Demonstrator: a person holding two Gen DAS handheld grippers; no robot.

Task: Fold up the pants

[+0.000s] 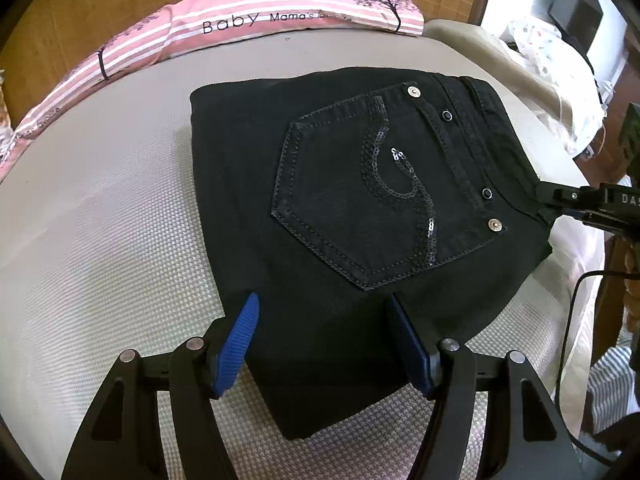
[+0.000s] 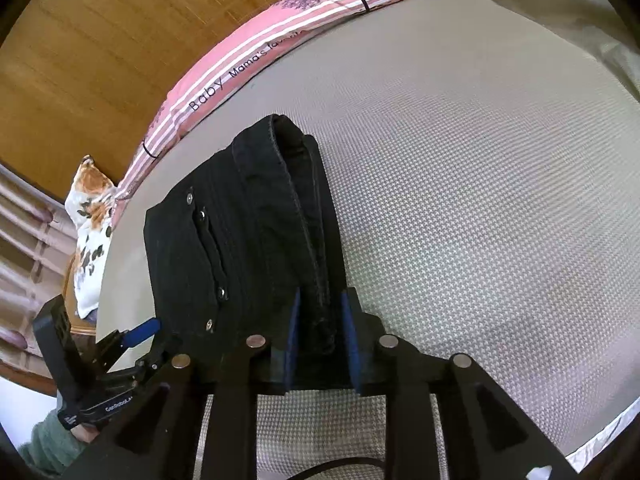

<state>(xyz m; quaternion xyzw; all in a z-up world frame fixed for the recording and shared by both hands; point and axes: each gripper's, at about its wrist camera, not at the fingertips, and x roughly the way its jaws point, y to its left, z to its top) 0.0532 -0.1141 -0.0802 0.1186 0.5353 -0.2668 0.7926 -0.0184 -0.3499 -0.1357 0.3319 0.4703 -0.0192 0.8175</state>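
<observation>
Black jeans (image 1: 340, 184), folded into a compact stack, lie on a grey textured mattress (image 1: 100, 240) with a sequinned back pocket facing up. My left gripper (image 1: 323, 300) is open; its blue pads (image 1: 240, 344) straddle the near edge of the stack without pressing on it. My right gripper (image 1: 542, 202) sits at the waistband corner on the right. In the right wrist view, the right gripper (image 2: 321, 296) is shut on the thick waistband edge of the jeans (image 2: 248, 216), which fills the gap between its pads. The left gripper (image 2: 156, 338) shows at the lower left.
A pink striped pillow (image 1: 248, 24) lies along the wooden headboard (image 2: 100, 40). A beige blanket (image 1: 500, 56) and a white dotted cloth (image 1: 560, 64) pile up at the right. A floral pillow (image 2: 92, 208) sits off the bed's corner. A green sleeve (image 2: 52, 444) holds the left gripper.
</observation>
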